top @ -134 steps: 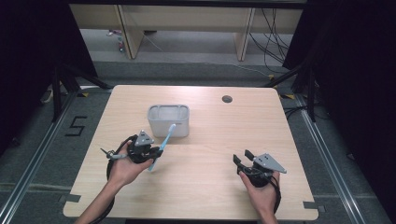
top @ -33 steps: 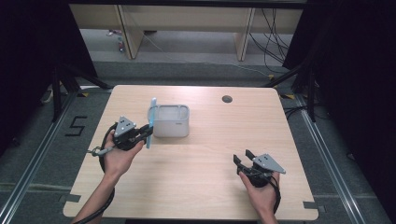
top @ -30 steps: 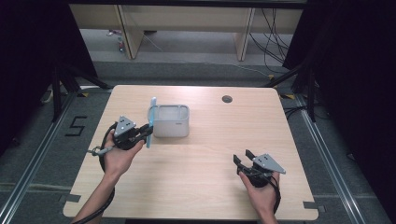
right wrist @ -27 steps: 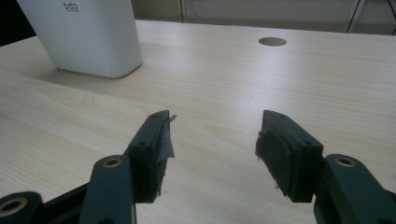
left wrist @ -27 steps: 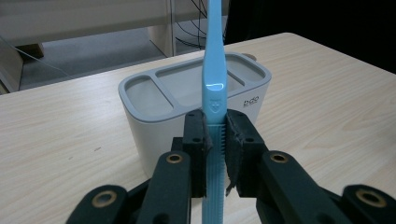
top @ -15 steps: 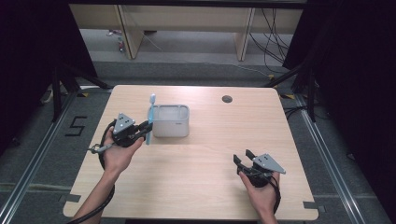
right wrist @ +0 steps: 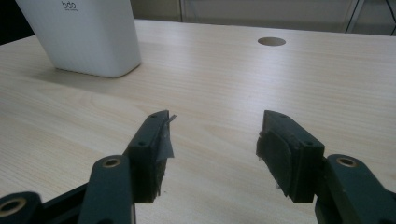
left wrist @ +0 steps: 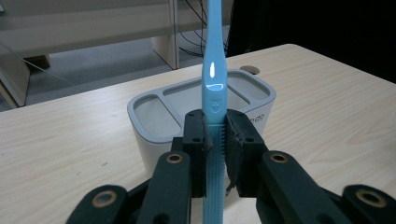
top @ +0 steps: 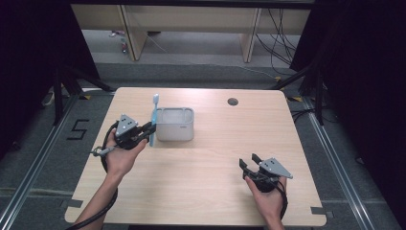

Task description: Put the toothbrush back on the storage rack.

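The left gripper [top: 143,132] clamps a light blue toothbrush [top: 153,120] by its handle, both pads pressed flat against it, as the left gripper view shows [left wrist: 214,93]. The toothbrush stands upright, its bristled head up, just beside the left end of the white holder [top: 175,124], which sits on the wooden table [top: 201,191]. In the left gripper view the holder [left wrist: 154,116] lies right behind the brush, and its top is divided into compartments. The right gripper [top: 249,166] rests well apart from the holder, toward the person's near right of it, jaws spread wide with nothing between them [right wrist: 212,140]. A round hole [top: 233,101] in the tabletop lies beyond the holder to its right.
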Available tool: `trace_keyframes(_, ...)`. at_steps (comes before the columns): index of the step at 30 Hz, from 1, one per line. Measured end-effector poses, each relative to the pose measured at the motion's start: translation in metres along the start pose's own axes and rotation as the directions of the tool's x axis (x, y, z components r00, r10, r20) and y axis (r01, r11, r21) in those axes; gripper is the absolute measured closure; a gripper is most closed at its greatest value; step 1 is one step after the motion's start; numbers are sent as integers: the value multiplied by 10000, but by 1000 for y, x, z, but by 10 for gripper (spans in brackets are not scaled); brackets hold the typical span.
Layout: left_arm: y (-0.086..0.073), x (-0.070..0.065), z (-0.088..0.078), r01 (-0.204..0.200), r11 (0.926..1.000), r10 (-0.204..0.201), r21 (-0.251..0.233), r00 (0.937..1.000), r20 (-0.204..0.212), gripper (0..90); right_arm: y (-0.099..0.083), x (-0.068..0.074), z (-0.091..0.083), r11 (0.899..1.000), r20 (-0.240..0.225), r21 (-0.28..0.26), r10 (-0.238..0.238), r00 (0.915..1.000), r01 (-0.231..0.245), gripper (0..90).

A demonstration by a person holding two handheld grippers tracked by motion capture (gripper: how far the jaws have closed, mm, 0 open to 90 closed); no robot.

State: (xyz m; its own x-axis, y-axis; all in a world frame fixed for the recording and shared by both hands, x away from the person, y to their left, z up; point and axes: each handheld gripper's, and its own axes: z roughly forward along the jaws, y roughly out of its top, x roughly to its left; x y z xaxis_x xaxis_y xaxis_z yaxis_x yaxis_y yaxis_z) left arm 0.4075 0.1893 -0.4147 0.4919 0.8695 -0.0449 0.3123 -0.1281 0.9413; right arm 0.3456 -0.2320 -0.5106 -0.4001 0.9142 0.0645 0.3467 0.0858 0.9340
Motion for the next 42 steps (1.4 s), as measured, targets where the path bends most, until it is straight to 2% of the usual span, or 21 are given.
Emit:
trace_keyframes(1, 0, 0, 0, -11, 10000, 11, -21, 10000, -12, 785, 0, -1, 0, 9998, 19, -59, -178, 9998, 179, 434)
trace_keyframes(3, 1, 0, 0, -19, 10000, 19, -81, 10000, -35, 785, 0, -1, 0, 9998, 22, -69, -178, 9998, 178, 434)
trace_keyframes(4, 2, 1, 0, -32, 9999, 31, -113, 10000, -62, 785, 0, 1, -1, 9997, -11, 102, 226, 9997, -226, 434)
trace_keyframes(7, 4, 1, 0, -74, 9998, 73, -193, 9999, -88, 785, 0, 2, -2, 9992, -38, 161, 371, 9993, -370, 434)
trace_keyframes(8, 5, 1, 0, -66, 9997, 64, -231, 9999, -100, 785, 0, 1, -1, 9998, -8, 80, 169, 9999, -169, 434)
trace_keyframes(9, 5, 1, 0, -93, 9996, 90, -269, 9999, -124, 785, 0, 2, -1, 9995, -20, 118, 292, 9996, -292, 434)
trace_keyframes(16, 8, 2, 1, -143, 9987, 136, -481, 9998, -162, 785, 0, 1, -1, 9999, 13, 62, 157, 9999, -157, 434)
trace_keyframes(27, 11, 4, 4, -72, 9975, 58, -708, 9998, -193, 785, 0, 1, -1, 9998, 4, 80, 202, 9998, -203, 434)
trace_keyframes(28, 11, 5, 4, -73, 9973, 59, -725, 9998, -202, 785, 0, 0, -1, 9998, 17, 64, 167, 9999, -167, 434)
trace_keyframes(29, 11, 5, 4, -73, 9973, 57, -732, 9998, -211, 785, 1, -3, 0, 9996, 0, -41, -275, 9996, 275, 434)
trace_keyframes(31, 12, 6, 5, -68, 9971, 53, -756, 9998, -201, 785, 1, -2, 0, 9998, -13, -29, -200, 9998, 200, 434)
trace_keyframes(32, 13, 6, 6, -76, 9970, 61, -766, 9998, -199, 785, 0, 0, 0, 9999, -33, -24, 102, 9999, -102, 434)
trace_keyframes(33, 13, 6, 6, -83, 9969, 68, -780, 9998, -195, 785, 0, 1, -1, 9998, 23, 81, 207, 9998, -207, 434)
trace_keyframes(38, 15, 6, 8, -96, 9961, 80, -877, 9998, -189, 785, 1, 0, -1, 9999, -13, 53, 109, 9999, -109, 434)
trace_keyframes(39, 16, 6, 8, -121, 9960, 104, -886, 9998, -193, 785, 1, -3, 0, 9996, 17, -132, -251, 9997, 252, 433)
trace_keyframes(42, 18, 6, 9, -95, 9958, 77, -914, 9998, -201, 785, 1, -2, 0, 9998, -74, -150, -133, 9999, 132, 434)
